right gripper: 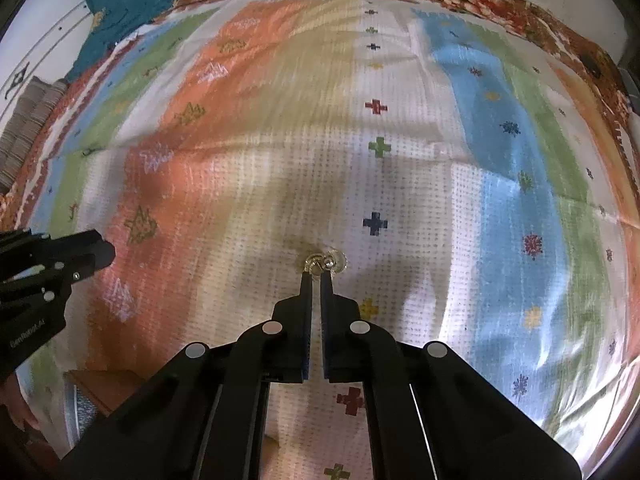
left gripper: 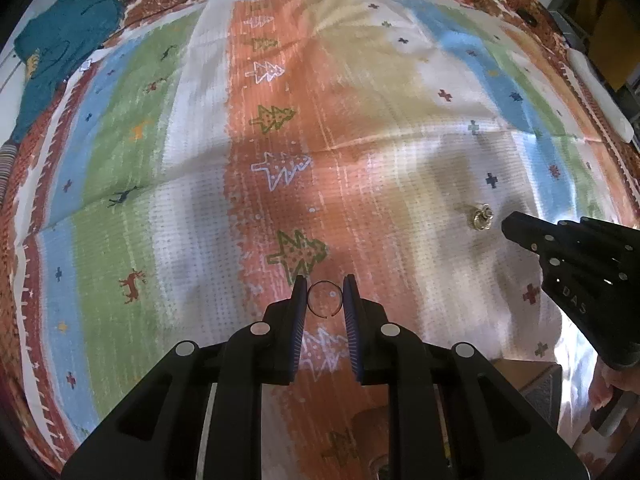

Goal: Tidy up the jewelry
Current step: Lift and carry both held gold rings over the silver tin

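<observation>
From my seat I see both tools pointing steeply down at a printed cloth [left gripper: 192, 184] striped in orange, green, blue and white, with little trees, deer and crosses on it. The left tool [left gripper: 324, 286] has its fingers drawn in close around a thin open ring [left gripper: 325, 298], a fine wire hoop with a small gap in its lower edge; the blue pads touch its sides, so I read it as pinched. The right tool [right gripper: 317, 276] has its fingers pressed nearly together on a small gold and clear earring [right gripper: 320, 262], gripping its near edge (the piece is tiny and glare washes over it, so its exact shape is hard to call). In the left view that same earring [left gripper: 480, 216] sits just beside the tip of the right tool [left gripper: 506, 226], well apart from the ring. In the right view the left tool [right gripper: 102, 252] shows as a dark shape at the left edge. A teal garment [left gripper: 64, 36] lies crumpled at the far left corner of the cloth, near a grey ribbed fabric [right gripper: 28, 120]. A brown box [left gripper: 532, 384] peeks out at the near edge, between the two tools. Part of a hand [left gripper: 612, 388] holds the right tool's handle.
</observation>
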A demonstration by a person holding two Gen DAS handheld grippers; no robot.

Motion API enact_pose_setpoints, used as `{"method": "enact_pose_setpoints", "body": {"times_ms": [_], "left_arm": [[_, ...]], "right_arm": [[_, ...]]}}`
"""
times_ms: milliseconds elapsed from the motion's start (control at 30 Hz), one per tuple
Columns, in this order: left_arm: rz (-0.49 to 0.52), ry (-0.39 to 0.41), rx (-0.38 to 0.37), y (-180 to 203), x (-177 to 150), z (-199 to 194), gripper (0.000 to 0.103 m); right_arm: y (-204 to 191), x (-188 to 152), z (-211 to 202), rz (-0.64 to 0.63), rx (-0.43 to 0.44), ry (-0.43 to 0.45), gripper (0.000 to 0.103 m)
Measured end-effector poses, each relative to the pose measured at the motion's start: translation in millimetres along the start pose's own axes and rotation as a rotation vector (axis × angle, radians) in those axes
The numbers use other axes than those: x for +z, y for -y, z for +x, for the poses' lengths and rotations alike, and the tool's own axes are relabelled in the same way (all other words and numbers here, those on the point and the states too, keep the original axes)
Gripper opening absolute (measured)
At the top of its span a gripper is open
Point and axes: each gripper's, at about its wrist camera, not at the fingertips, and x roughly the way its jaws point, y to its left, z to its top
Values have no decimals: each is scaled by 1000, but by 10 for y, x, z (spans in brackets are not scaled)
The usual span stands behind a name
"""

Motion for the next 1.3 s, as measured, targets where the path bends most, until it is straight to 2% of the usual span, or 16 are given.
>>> {"method": "enact_pose_setpoints", "body": {"times_ms": [167, 200, 233, 267, 867, 900, 1000, 1300], "left_arm": [[6, 11, -5, 27, 3, -55, 18], [9, 11, -5, 36, 5, -53, 18], [12, 9, -5, 45, 6, -47, 18], [15, 7, -5, 52, 6, -40, 18], [34, -11, 8, 85, 30, 55, 18], [36, -11, 8, 88, 29, 55, 18], [38, -8, 9, 100, 31, 49, 18], [41, 16, 3, 139, 23, -67, 18]], "right_arm": [[-33, 24, 8, -8, -16, -5, 7], [-28, 28, 20, -4, -19, -6, 18], [-24, 31, 28, -4, -20, -5, 36], [-22, 34, 32, -4, -20, -4, 39], [23, 115, 378, -5, -52, -42, 39], [16, 111, 379, -10, -57, -41, 36], [4, 98, 373, -21, -51, -47, 17], [-22, 35, 279, -23, -31, -35, 15]]}}
